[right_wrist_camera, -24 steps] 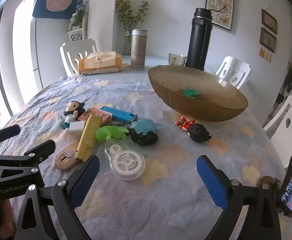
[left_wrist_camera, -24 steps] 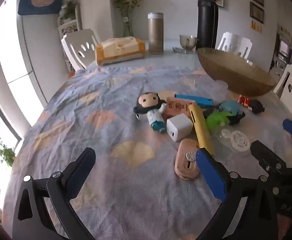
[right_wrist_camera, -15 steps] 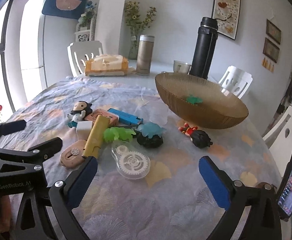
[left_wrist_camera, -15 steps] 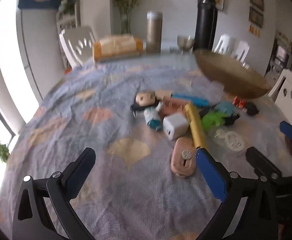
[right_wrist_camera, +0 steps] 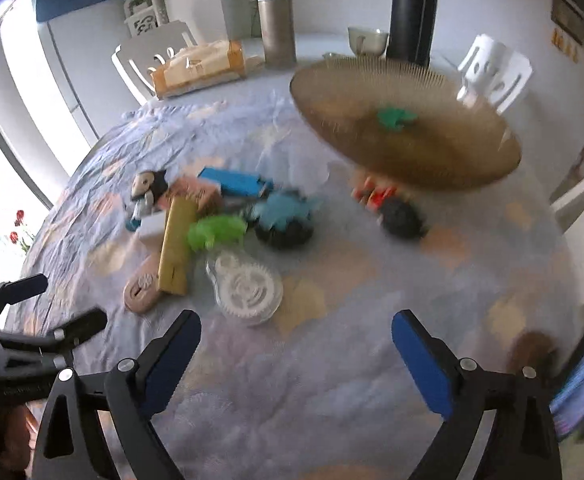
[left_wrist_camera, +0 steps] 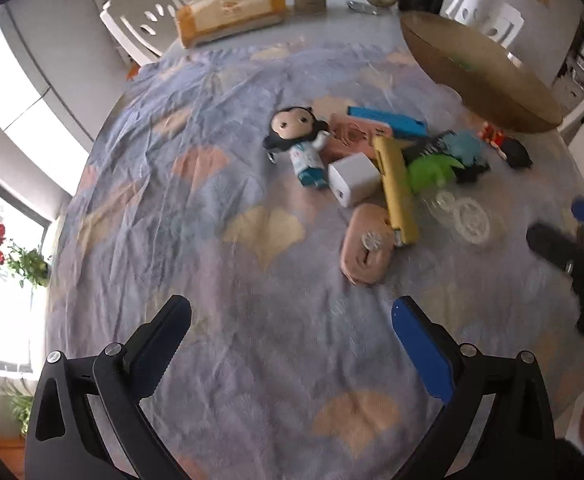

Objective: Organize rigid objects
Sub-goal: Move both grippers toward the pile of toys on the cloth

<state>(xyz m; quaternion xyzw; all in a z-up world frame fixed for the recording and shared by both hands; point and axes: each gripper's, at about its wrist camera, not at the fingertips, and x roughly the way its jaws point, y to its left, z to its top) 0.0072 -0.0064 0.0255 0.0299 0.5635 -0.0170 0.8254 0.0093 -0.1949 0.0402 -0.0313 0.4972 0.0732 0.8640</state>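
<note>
Both tools gape wide and carry nothing — the left tool (left_wrist_camera: 292, 344) and right tool (right_wrist_camera: 295, 352) hover over the worktop (left_wrist_camera: 196, 208). The clear gear case (right_wrist_camera: 248, 288) lies nearest the right one: light, hard, probably slick, best pinched across its flat sides. Since a moment ago both have tipped downward, closer to the clutter.

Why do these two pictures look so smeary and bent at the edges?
Right wrist view: motion blur smears the brown bowl and the toys near it. Left wrist view: sharper at the doll, blurred toward the right edge. Both: fisheye curvature, window glare at left.
</note>
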